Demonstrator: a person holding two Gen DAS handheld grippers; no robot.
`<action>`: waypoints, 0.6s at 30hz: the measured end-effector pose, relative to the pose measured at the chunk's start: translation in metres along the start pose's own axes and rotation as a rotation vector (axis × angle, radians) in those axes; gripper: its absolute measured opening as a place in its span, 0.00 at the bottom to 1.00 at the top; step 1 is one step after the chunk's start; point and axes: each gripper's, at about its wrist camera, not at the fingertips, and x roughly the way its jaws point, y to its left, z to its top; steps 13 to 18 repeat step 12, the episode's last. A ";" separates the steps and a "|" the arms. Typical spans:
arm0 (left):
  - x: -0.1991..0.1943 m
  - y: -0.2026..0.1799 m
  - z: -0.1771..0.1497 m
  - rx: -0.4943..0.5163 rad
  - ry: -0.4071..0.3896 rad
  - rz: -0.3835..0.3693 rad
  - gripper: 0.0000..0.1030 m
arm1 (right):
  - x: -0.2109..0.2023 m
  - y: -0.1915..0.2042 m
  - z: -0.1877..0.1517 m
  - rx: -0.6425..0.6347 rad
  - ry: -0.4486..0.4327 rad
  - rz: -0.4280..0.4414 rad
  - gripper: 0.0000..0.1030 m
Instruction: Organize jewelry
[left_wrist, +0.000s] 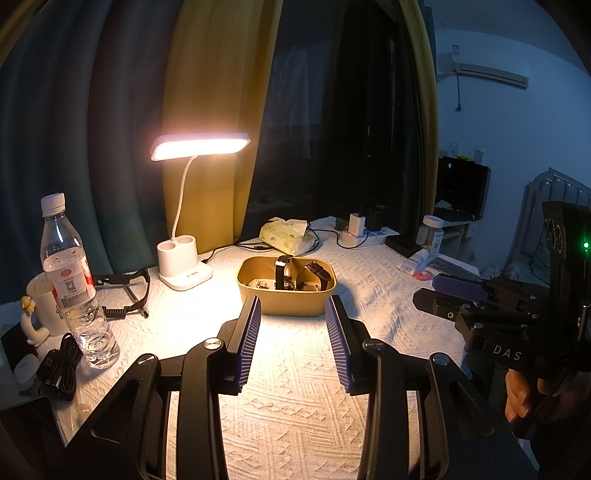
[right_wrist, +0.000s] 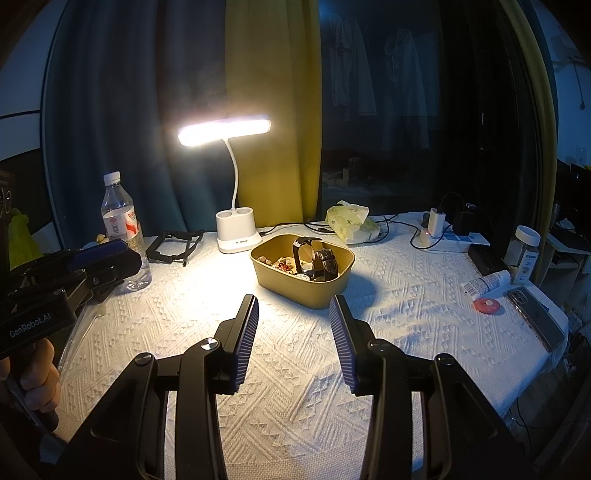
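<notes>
A tan box (left_wrist: 286, 302) stands mid-table on the white cloth; it also shows in the right wrist view (right_wrist: 306, 291). Inside it are black-strap watches (left_wrist: 283, 273) (right_wrist: 327, 264) and small beaded jewelry (right_wrist: 282, 264). My left gripper (left_wrist: 293, 301) is open and empty, its blue-padded fingers (left_wrist: 249, 343) just in front of the box. My right gripper (right_wrist: 293, 301) is open and empty, a little in front of the box. The right gripper also shows from the side in the left wrist view (left_wrist: 458, 290), and the left gripper in the right wrist view (right_wrist: 103, 254).
A lit white desk lamp (left_wrist: 184, 266) (right_wrist: 236, 232) stands behind the box. A water bottle (left_wrist: 72, 284) and mug (left_wrist: 42, 306) stand at left, with black cables (left_wrist: 61, 365). A tissue pack (right_wrist: 351, 221), power strip (right_wrist: 443, 236), jar (right_wrist: 524, 251), phone (right_wrist: 535, 317) and pink disc (right_wrist: 487, 304) lie at right.
</notes>
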 end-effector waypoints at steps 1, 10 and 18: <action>0.000 0.000 0.000 0.000 0.000 0.000 0.38 | 0.000 -0.001 0.000 0.001 0.000 0.001 0.39; 0.001 0.000 -0.001 0.005 0.000 -0.004 0.38 | 0.000 -0.002 -0.001 0.001 0.001 0.000 0.39; 0.003 0.000 0.000 0.007 0.006 -0.005 0.38 | 0.001 -0.004 -0.001 0.005 0.005 0.000 0.39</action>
